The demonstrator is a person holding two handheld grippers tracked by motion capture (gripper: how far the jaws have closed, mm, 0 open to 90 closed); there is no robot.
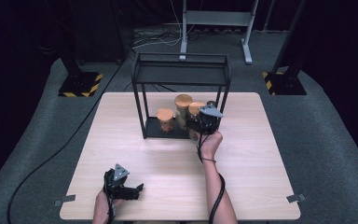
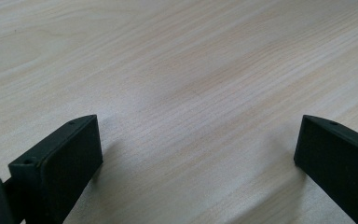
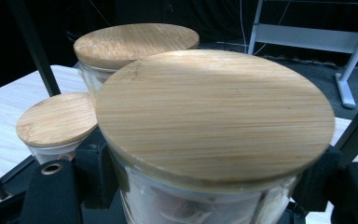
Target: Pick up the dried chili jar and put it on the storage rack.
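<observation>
Right gripper clamps the glass body of the nearest jar, below its bamboo lid, on the bottom shelf of the black wire rack at the table's far side. Two more lidded jars, one tall and one short, stand just beside it. I judge this the placing or lifting step; next I must keep the jar upright. My right forearm reaches forward, while my left gripper rests open near the table's near edge.
</observation>
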